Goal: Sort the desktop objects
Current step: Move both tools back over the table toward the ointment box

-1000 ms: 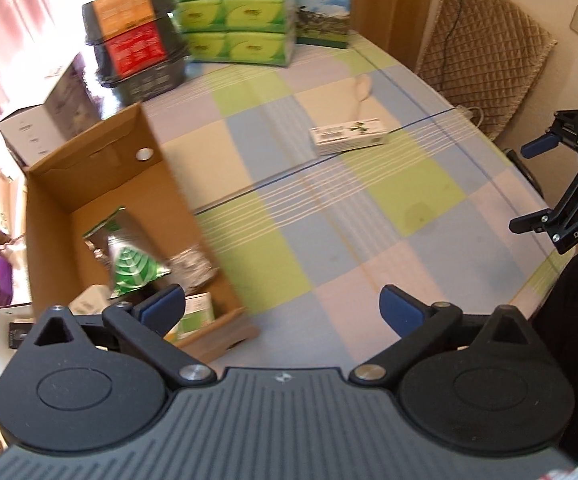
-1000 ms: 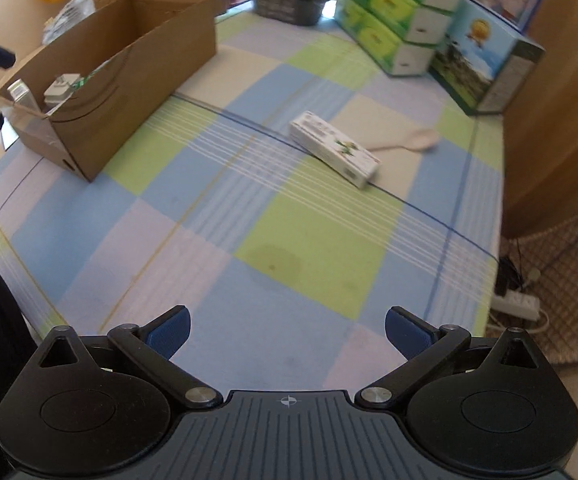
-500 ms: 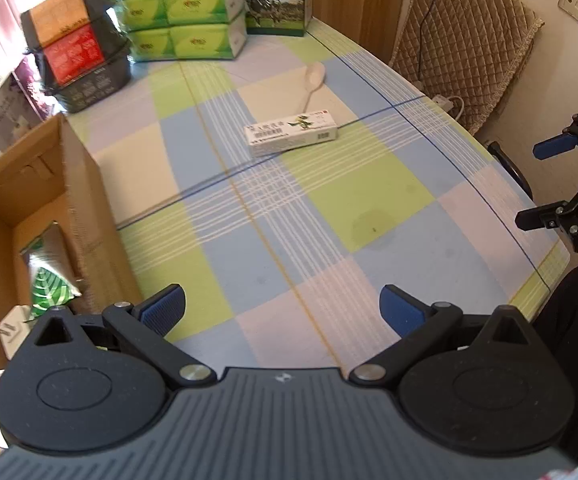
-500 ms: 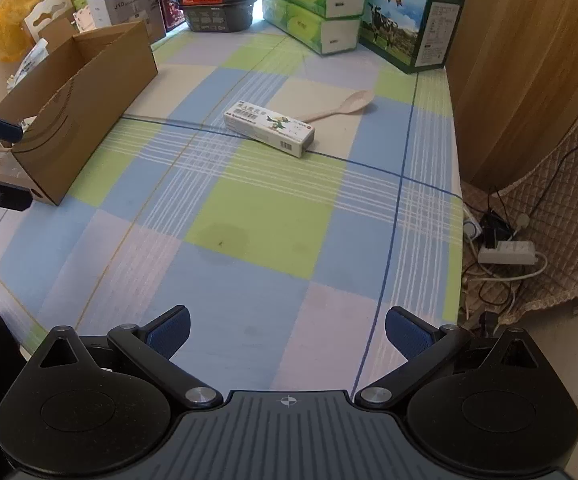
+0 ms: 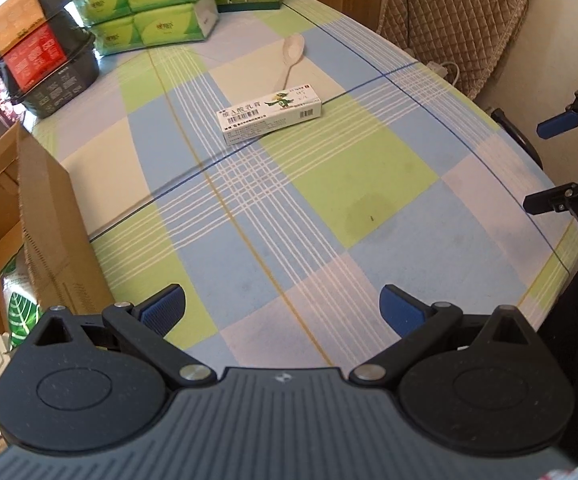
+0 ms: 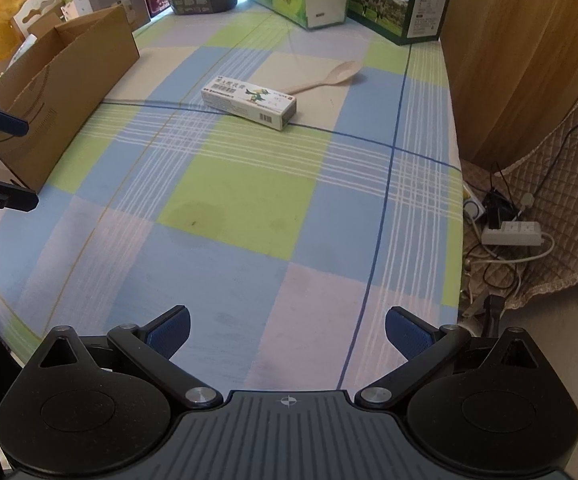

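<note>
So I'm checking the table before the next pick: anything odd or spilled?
Only a faint dark stain on a green square of the cloth, nearer than the white box and spoon. Nothing is spilled or damaged.

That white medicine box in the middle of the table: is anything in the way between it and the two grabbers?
Nothing visible. Only bare checked tablecloth lies between the white box and the open right gripper, and likewise the open left gripper. The spoon lies behind the box, on its far side.
</note>
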A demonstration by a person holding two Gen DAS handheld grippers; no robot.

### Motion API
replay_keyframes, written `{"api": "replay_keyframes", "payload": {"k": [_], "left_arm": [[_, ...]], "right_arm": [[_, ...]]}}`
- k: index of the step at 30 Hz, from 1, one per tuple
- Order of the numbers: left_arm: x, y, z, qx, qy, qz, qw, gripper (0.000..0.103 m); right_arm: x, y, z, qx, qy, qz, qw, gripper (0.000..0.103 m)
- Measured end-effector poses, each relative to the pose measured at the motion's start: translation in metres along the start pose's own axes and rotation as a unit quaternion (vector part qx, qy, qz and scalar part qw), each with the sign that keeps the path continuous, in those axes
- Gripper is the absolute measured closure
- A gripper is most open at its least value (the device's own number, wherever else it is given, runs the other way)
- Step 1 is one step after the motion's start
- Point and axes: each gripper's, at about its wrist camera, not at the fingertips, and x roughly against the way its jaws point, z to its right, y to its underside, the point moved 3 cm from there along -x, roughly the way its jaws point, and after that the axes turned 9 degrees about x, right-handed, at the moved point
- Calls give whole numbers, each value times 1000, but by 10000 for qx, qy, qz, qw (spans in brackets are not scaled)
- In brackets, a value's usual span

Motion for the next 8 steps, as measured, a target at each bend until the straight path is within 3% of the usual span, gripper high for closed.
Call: {"api": "replay_keyframes", "payload": {"k": [8], "left_arm": [[-20, -9, 2, -180, 87, -76, 9998, 1]], "right_arm": [[-11, -5, 15, 144, 129, -5, 9998, 2]]}}
